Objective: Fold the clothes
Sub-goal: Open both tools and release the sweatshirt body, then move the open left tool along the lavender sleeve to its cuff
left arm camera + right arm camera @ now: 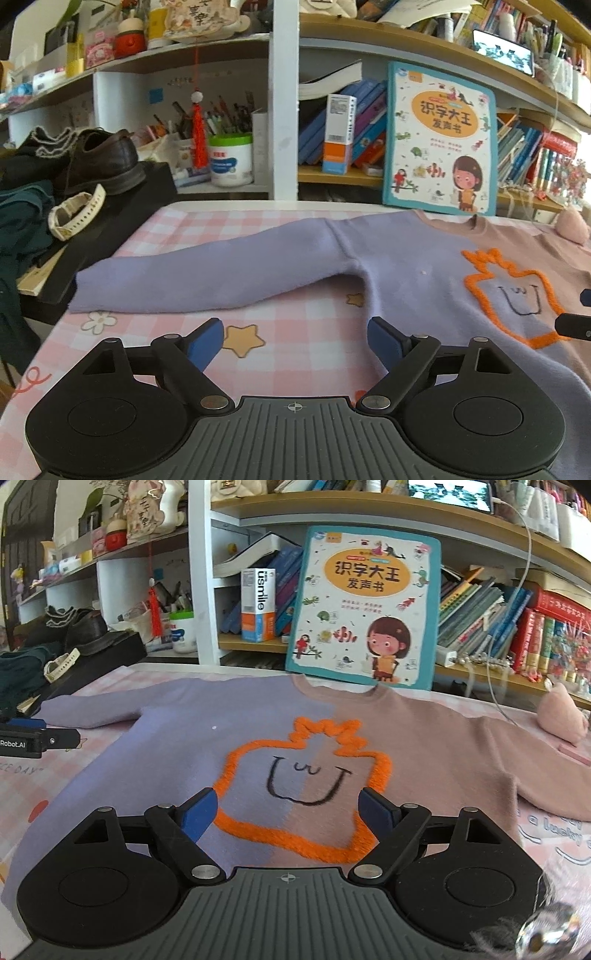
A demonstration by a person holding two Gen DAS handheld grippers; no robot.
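- The sweater lies flat, front up, on the bench, which wears a pink checked cloth.
- Its neck points toward the shelves at the back, and its hem comes toward the cameras; the body's long axis runs from near to far.
- The sleeves stretch out sideways, so the widest line of the garment runs left to right across the bench. The purple sleeve reaches toward the bench's left edge; the pink sleeve goes right.
- The left half is purple and the right half is dusty pink, with an orange outlined shape and a drawn smile across the chest.
- The left tool stands wide open with nothing between its blue pads. It hovers over the cloth just beside the sweater's purple side, below the armpit; its right finger overlaps the purple edge in the view, and contact cannot be told.
- The right tool is also spread wide and holds nothing. It sits above the lower chest, with the orange shape showing between its fingers.
- In the right view the left tool shows at the left edge, near the purple sleeve.
- A picture book leans upright behind the neck, and a pink plush toy sits near the pink sleeve.
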